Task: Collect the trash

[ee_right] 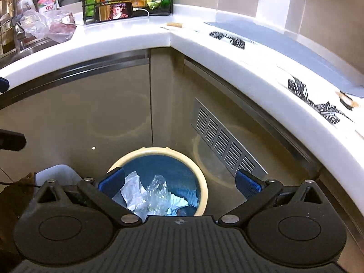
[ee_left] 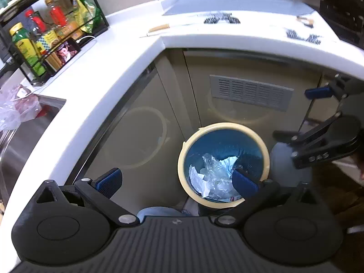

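Note:
A round trash bin (ee_left: 188, 145) with a cream rim and blue liner stands on the floor below the counter corner; it also shows in the right wrist view (ee_right: 202, 182). Crumpled white paper and clear plastic (ee_left: 216, 173) lie inside it, seen too in the right wrist view (ee_right: 150, 193). My left gripper (ee_left: 177, 182) is open and empty above the bin's left side. My right gripper (ee_right: 179, 183) is open and empty over the bin; it shows at the right of the left wrist view (ee_left: 323, 122).
A white L-shaped counter (ee_left: 127, 59) runs above the bin. On it stand a black rack of bottles (ee_left: 45, 34) and a phone (ee_right: 120, 11). A clear plastic bag (ee_right: 43, 25) lies by the sink (ee_left: 27, 132). A vent grille (ee_right: 225, 143) is in the cabinet door.

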The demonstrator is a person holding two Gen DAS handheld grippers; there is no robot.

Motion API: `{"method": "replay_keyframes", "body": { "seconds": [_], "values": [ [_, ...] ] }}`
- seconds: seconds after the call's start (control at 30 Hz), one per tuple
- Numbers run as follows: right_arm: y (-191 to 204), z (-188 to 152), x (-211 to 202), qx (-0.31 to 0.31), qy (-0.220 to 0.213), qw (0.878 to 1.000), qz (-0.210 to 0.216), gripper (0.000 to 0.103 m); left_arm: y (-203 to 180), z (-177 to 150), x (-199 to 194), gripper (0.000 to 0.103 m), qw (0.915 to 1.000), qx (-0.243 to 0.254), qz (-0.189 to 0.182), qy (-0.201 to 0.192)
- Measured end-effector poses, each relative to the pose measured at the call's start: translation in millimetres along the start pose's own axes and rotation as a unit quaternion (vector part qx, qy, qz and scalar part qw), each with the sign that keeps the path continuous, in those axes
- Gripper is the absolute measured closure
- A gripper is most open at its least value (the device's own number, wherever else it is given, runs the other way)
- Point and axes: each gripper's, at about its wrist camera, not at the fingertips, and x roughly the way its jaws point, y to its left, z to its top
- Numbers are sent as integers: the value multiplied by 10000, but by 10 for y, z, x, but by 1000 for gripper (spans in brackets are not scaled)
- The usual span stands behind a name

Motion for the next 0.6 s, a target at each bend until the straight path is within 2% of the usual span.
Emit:
{"method": "replay_keyframes", "body": {
  "seconds": [0.1, 0.27, 0.37, 0.47, 0.6],
  "values": [
    [19, -2, -40, -5, -82, 10000, 9, 0, 104, 10, -205, 0, 9998, -37, -54, -178],
    [-5, 3, -60, 79, -99, 9999, -30, 0, 334, 143, -327, 0, 9966, -124, 681, -440],
    [-28, -15, -74, 154, -134, 9998, -49, 0, 416, 221, -261, 0, 9939, -168, 930, -569],
    [-60, -22, -55, 247, -78, 9996, -61, 0, 350, 239, 35, 0, 9933, -142, 1086, -362],
    [-64, -35, -33, 255, -7, 9997, -49, 0, 199, 132, 384, 0, 9954, -105, 947, 38]
  ]
}}
